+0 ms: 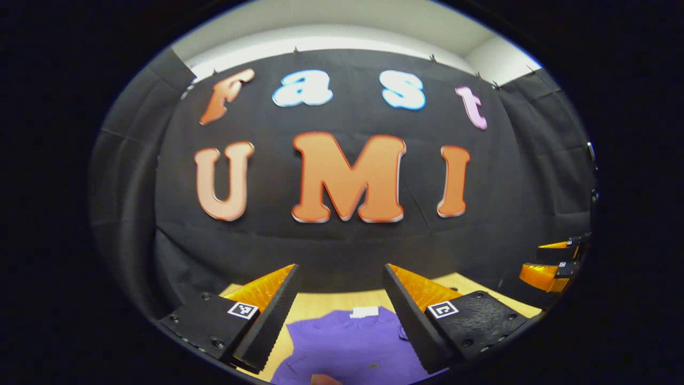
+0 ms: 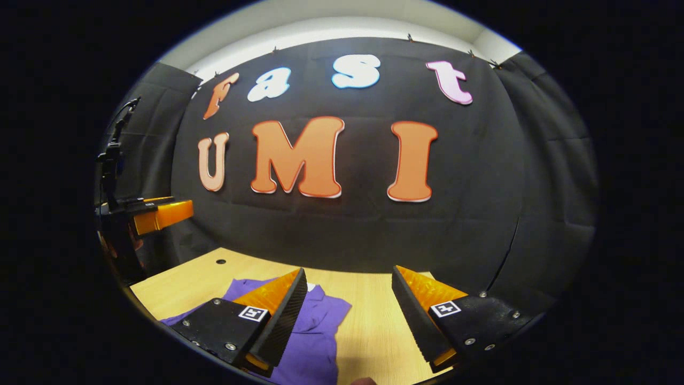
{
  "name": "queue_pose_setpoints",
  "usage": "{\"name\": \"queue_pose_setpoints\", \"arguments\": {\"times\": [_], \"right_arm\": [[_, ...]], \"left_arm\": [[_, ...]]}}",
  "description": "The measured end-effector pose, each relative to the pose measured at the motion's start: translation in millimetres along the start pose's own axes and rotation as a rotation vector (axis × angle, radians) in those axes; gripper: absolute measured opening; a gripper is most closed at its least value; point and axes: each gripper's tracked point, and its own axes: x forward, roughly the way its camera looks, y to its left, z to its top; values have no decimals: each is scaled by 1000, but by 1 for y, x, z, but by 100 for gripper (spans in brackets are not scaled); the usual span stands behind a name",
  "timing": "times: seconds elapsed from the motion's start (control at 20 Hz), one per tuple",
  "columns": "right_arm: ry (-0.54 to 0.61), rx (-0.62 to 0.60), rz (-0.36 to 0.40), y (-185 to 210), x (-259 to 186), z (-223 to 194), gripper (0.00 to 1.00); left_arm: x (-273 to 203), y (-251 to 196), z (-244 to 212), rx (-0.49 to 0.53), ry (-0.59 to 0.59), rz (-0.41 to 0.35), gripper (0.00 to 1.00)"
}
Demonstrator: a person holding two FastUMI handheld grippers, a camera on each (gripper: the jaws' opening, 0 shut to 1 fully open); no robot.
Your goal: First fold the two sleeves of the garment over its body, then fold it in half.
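A purple garment (image 1: 347,347) lies flat on the wooden table (image 1: 320,305), its collar with a white tag (image 1: 364,312) toward the booth wall. My left gripper (image 1: 341,275) hovers open above the collar end, holding nothing. In the right gripper view the same purple garment (image 2: 315,331) lies at the lower left, one edge reaching under the left finger. My right gripper (image 2: 348,280) is open above bare table beside the garment's side edge. The right gripper (image 1: 553,264) shows far right in the left gripper view; the left gripper (image 2: 160,214) shows at the left edge of the right gripper view.
The wooden table (image 2: 368,315) runs back to the black cloth wall. A small dark hole (image 2: 220,262) sits in the tabletop near the back left. A stand with a clamp (image 2: 115,155) rises at the left edge.
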Motion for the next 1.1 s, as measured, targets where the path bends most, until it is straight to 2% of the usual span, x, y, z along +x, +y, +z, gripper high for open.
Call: {"name": "queue_pose_setpoints", "arguments": {"times": [0.2,0.35,0.65,0.8,1.1], "right_arm": [[-10,7,26,16,-6,-1,94],[96,17,55,27,-13,-36,95],[468,20,91,36,-52,-145,95],[603,38,95,39,-70,-188,95],[842,118,92,47,-110,-259,96]], "left_arm": [[-49,51,35,63,-78,193,99],[-62,58,17,69,-23,202,99],[-106,75,-119,84,360,187,99],[-126,90,-171,86,523,179,100],[-171,96,-277,2,868,121,99]]}}
